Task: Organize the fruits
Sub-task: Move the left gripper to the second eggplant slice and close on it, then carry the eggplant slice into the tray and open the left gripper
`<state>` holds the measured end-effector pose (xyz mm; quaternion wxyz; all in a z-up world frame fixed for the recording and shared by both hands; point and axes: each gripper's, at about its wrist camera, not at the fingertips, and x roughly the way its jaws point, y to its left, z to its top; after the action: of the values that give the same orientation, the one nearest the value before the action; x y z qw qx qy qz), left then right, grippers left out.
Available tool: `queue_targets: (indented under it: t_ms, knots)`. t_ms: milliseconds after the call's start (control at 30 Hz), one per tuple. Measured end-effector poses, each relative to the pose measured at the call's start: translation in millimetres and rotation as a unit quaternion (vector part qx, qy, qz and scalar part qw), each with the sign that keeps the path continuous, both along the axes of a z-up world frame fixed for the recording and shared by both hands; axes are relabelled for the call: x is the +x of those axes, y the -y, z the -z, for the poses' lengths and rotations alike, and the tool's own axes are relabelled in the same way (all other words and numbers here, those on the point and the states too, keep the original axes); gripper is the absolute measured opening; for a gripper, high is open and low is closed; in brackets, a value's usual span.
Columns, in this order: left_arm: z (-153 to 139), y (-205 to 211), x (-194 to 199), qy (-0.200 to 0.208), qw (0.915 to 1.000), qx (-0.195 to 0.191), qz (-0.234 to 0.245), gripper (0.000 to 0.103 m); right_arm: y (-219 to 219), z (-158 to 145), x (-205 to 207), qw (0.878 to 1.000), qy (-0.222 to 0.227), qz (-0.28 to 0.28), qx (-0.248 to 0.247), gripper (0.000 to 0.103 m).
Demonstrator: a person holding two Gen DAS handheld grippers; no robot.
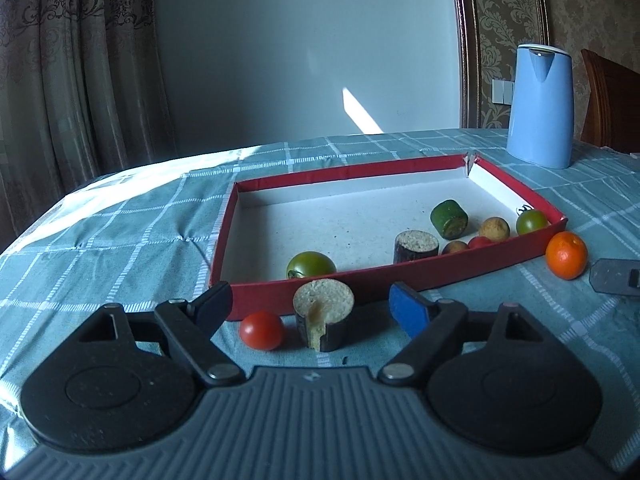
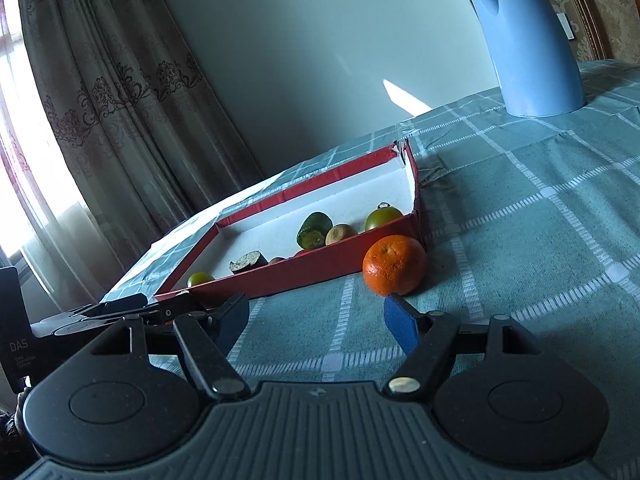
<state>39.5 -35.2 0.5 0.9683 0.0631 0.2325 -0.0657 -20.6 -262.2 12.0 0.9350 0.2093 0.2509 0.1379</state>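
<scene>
A red-walled tray [image 1: 452,266] with a white floor holds several fruits: a green tomato [image 1: 311,265], a dark cut chunk [image 1: 416,246], a green cut piece [image 1: 450,219], small brown and red fruits and another green tomato [image 1: 532,221]. On the cloth in front of the tray lie a red tomato [image 1: 262,330] and a cut dark-skinned chunk [image 1: 323,314], both between the fingers of my open left gripper [image 1: 312,308]. An orange [image 2: 394,265] sits outside the tray's right corner, just ahead of my open, empty right gripper [image 2: 316,320].
A blue jug [image 1: 540,106] stands at the back right of the checked teal tablecloth. The left gripper's body [image 2: 100,316] shows at the left of the right wrist view. Curtains and a wall lie behind; the table edge runs along the left.
</scene>
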Motion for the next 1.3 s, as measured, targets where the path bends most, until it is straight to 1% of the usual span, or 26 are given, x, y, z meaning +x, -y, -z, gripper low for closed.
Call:
queue_targets:
  t_ms: [33,100,133,300,433,567,667,733,767,800,900,967,1033,1067,1167,1267,1300]
  knots:
    - [1,0,2,-0.006,1.0,-0.002,0.002,0.079,0,0,0,1.0,0.002,-0.001,0.001,0.079]
    - [2,-2,5,-0.016,0.9998,-0.008,0.002,0.065,1,0,0,1.0,0.003,-0.002,0.005,0.079]
    - [3,-3,7,-0.022,0.9997,-0.012,0.004,0.063,1,0,0,1.0,0.002,-0.002,0.006,0.079]
    - [4,-1,7,-0.019,0.9998,-0.006,0.004,0.063,1,0,0,1.0,0.004,-0.005,0.007,0.079]
    - [2,0,3,-0.013,0.9998,-0.007,0.012,0.063,1,0,1,1.0,0.001,-0.006,0.008,0.079]
    - [0,5,-4,0.002,0.9996,-0.003,0.029,0.064,1,0,1,1.0,0.0,-0.006,0.009,0.079]
    - [3,9,1,-0.014,0.9993,0.006,0.033,0.064,0,1,1,1.0,-0.001,-0.006,0.008,0.079]
    - [5,9,6,-0.029,0.9989,0.004,0.035,0.063,0,1,1,1.0,-0.002,-0.006,0.008,0.079]
    - [5,9,6,-0.028,0.999,0.004,0.036,0.062,0,1,1,1.0,-0.002,-0.006,0.008,0.079]
    - [5,10,6,-0.027,0.9989,0.006,0.037,0.055,0,1,1,1.0,-0.003,-0.005,0.008,0.079]
    - [6,10,6,-0.026,0.9992,0.009,0.03,0.045,0,2,2,1.0,-0.006,-0.004,0.008,0.079]
    - [6,8,6,-0.028,0.9992,0.003,0.029,0.043,1,2,3,1.0,-0.008,-0.003,0.009,0.079]
    - [6,7,6,-0.026,0.9994,0.001,0.024,0.037,1,2,3,1.0,-0.009,-0.001,0.008,0.079]
    - [6,6,6,-0.025,0.9995,0.0,0.021,0.03,1,2,3,1.0,-0.009,0.001,0.009,0.079]
    - [5,2,7,-0.026,0.9994,-0.013,0.018,0.03,2,2,3,1.0,-0.012,0.004,0.01,0.079]
    - [4,2,4,-0.019,0.9996,-0.01,0.017,0.03,2,3,3,1.0,-0.013,0.006,0.011,0.079]
    - [2,3,2,-0.011,0.9998,-0.009,0.015,0.03,2,3,3,1.0,-0.013,0.007,0.012,0.079]
